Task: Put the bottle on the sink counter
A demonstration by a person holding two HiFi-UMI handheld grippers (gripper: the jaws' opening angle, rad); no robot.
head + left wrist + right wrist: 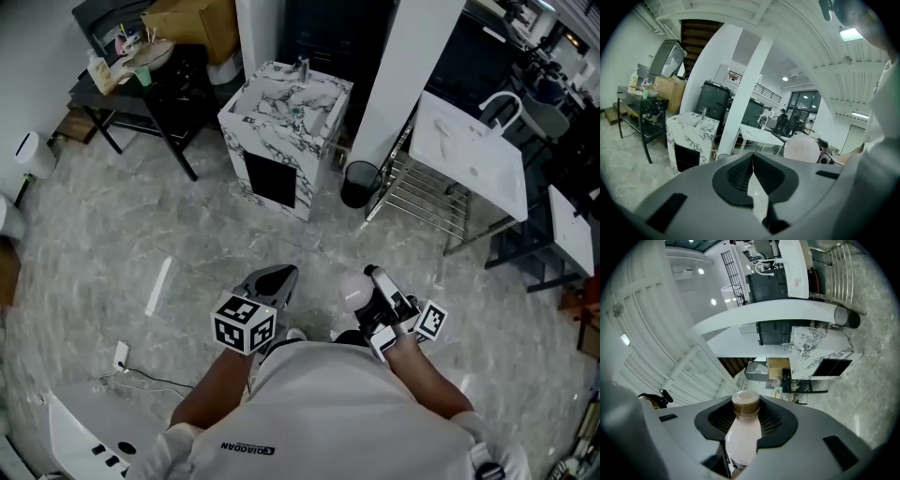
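A pale pink bottle point(742, 434) with a brown cap point(746, 402) sits between the jaws of my right gripper point(745, 404), which is shut on its body. In the head view the bottle's rounded white bottom point(354, 290) shows beside that gripper point(370, 281), low and right of centre. My left gripper point(274, 281) is held beside it with nothing in it; its fingertips point(752, 155) meet. The marble sink counter point(323, 103) with a tap stands well ahead on the floor, also seen in the left gripper view point(691, 133) and, rotated, in the right gripper view point(820, 350).
A black table point(173, 94) with clutter and a cardboard box stands left of the counter. A white pillar point(403, 66), a round black bin point(360, 183) and a white table on a metal rack point(469, 155) stand to its right. A cable and socket point(122, 356) lie on the floor.
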